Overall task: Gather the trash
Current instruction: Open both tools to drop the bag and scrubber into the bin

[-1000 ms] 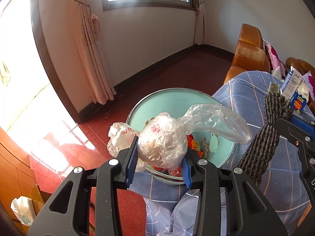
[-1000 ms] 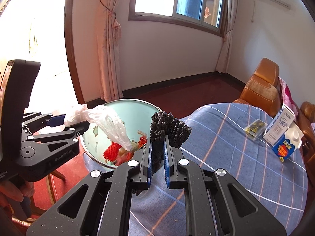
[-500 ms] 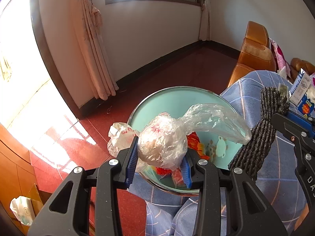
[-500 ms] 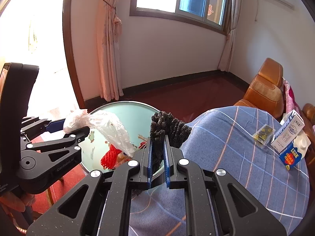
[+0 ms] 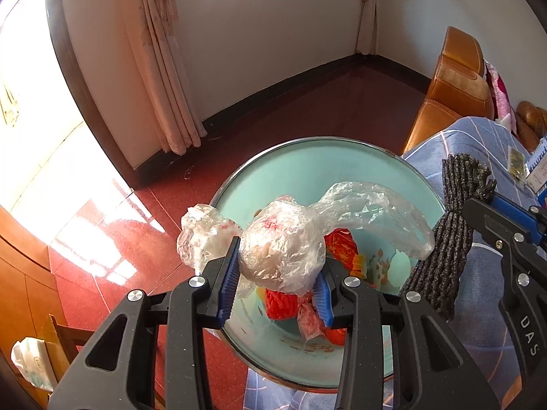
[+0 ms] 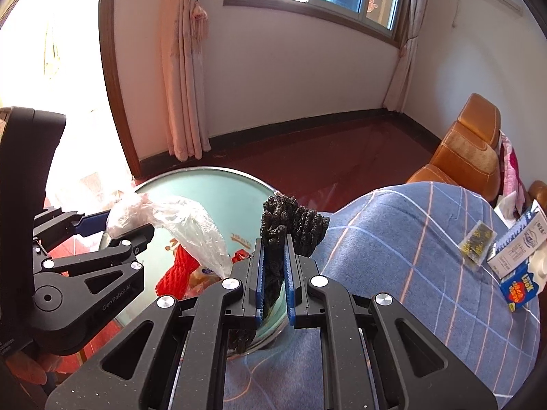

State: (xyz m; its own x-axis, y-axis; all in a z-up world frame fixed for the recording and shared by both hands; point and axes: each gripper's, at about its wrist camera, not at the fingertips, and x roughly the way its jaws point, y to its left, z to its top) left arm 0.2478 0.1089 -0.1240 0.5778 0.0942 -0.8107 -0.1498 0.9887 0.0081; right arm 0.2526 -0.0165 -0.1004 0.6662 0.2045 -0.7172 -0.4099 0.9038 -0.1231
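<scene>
Together, left tool [image 5: 278,278] clamps a crumpled clear plastic bag [image 5: 283,249] and right tool [image 6: 273,273] a dark knitted cloth [image 6: 290,222] over the round teal basin [image 5: 307,167], likely for dropping.

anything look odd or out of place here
Mainly the round teal enamel basin: it hangs past the edge of the blue checked tablecloth, over the red floor. Otherwise, both tongs simply hold trash above it: left a crumpled clear plastic bag, right a dark knitted piece.
</scene>
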